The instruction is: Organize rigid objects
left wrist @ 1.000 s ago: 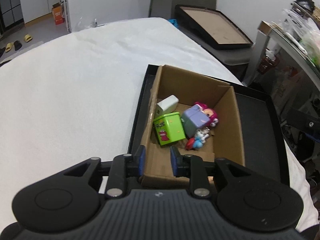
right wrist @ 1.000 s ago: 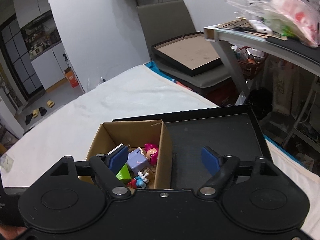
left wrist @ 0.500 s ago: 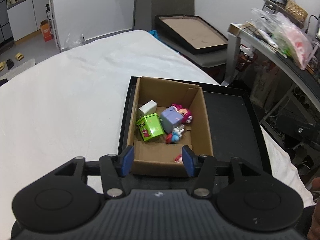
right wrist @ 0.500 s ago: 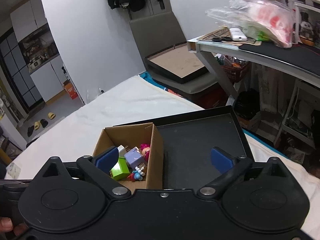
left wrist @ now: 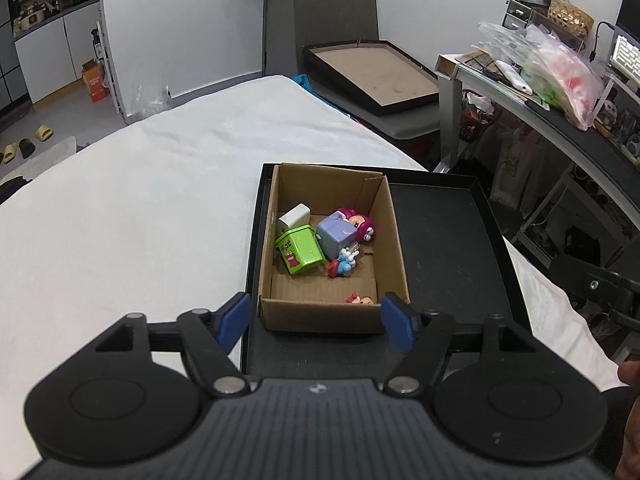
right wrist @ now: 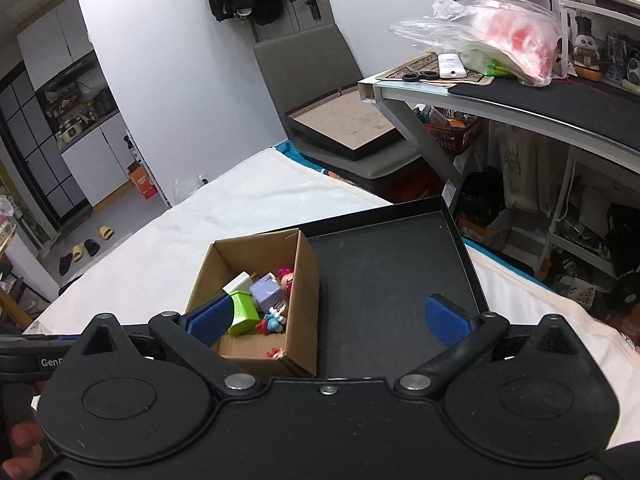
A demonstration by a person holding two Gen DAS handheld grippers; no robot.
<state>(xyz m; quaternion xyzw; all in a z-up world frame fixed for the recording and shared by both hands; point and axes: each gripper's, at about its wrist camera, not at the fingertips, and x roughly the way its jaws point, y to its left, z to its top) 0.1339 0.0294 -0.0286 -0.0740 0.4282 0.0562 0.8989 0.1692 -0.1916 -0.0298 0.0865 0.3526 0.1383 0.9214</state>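
- Holding your left gripper [left wrist: 316, 320] above the near end of the cardboard box [left wrist: 394, 240], pads spread wide, nothing between them.
- Your right gripper [right wrist: 328, 316] also hangs with pads wide apart and empty, over the black tray [right wrist: 400, 272].
- Box sits in the tray's left part, against its left wall; tray rests on the white sheet [left wrist: 140, 200].
- Inside the box: green cube [left wrist: 300, 251], lavender cube [left wrist: 336, 234], white block [left wrist: 294, 219], pink-haired figure [left wrist: 358, 222], small red-and-blue figure [left wrist: 342, 266], all clustered together.
- One small figure [left wrist: 360, 299] lies apart, against the near wall.
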